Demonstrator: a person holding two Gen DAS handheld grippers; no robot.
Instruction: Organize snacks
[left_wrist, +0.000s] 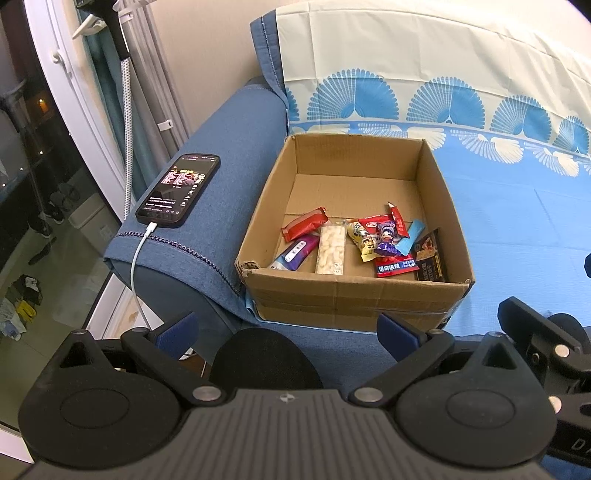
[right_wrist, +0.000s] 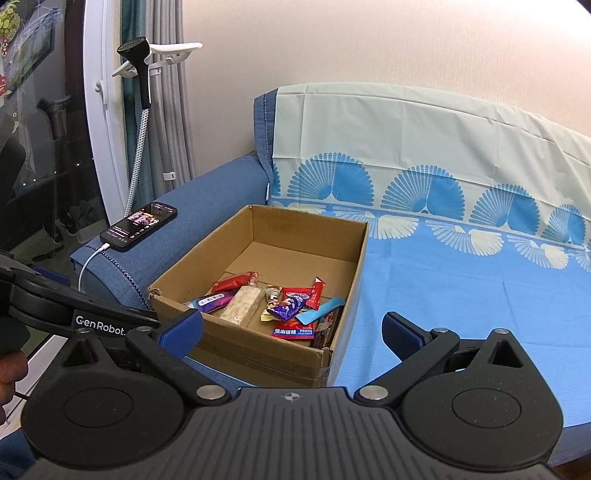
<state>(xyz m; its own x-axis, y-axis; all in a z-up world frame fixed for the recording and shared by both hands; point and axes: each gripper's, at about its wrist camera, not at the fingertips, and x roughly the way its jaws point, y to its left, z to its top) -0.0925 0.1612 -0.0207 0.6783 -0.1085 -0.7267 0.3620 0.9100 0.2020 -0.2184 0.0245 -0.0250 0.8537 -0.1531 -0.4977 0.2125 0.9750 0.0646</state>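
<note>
Hovering short of the cardboard box (left_wrist: 354, 236), the left tongs (left_wrist: 288, 332) stand spread and empty; the right tongs (right_wrist: 291, 328) hang likewise spread, holding nothing. The box is the landmark: every snack lies heaped at its near end, its far end bare. The puffed-rice bar (left_wrist: 330, 249) lies nearest the left tongs, straight ahead, its long axis running toward the box's far wall. Left of the box, on the sofa arm (left_wrist: 221, 155), rests a charging phone (left_wrist: 177, 188).
</note>
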